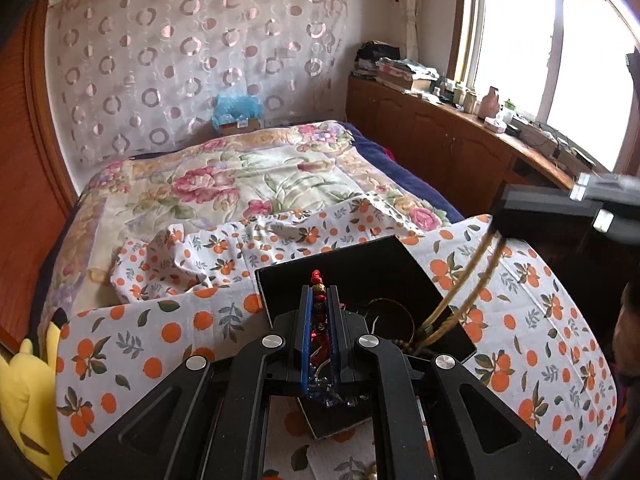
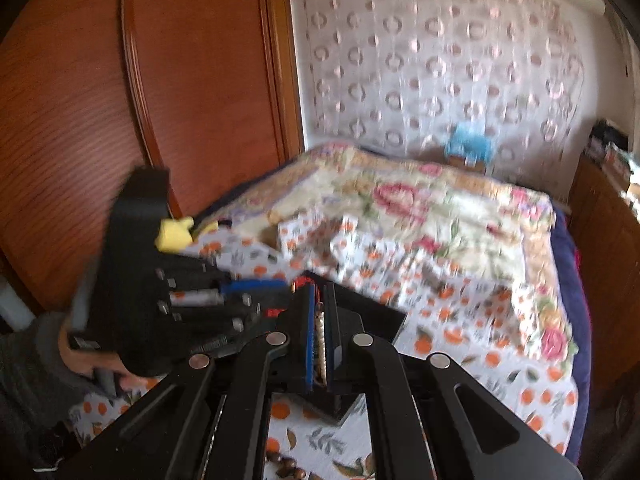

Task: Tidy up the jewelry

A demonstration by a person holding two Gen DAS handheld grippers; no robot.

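Note:
A black jewelry tray (image 1: 360,268) lies on an orange-print cloth (image 1: 168,328) on the bed. My left gripper (image 1: 320,292) is shut on a red beaded bracelet (image 1: 318,280) with a red knot, held over the tray. My right gripper (image 2: 319,292) is shut on a tan beaded necklace (image 2: 320,344). In the left wrist view that necklace (image 1: 468,280) hangs as two taut strands from the right gripper (image 1: 504,216) down to the tray's right side. A thin dark ring-shaped piece (image 1: 390,312) lies in the tray. The right wrist view is blurred.
A floral quilt (image 1: 248,176) covers the bed beyond the cloth. A yellow plush toy (image 1: 24,384) sits at the left edge. A wooden cabinet (image 1: 440,136) with clutter runs under the window. Brown beads (image 2: 286,462) lie on the cloth near me.

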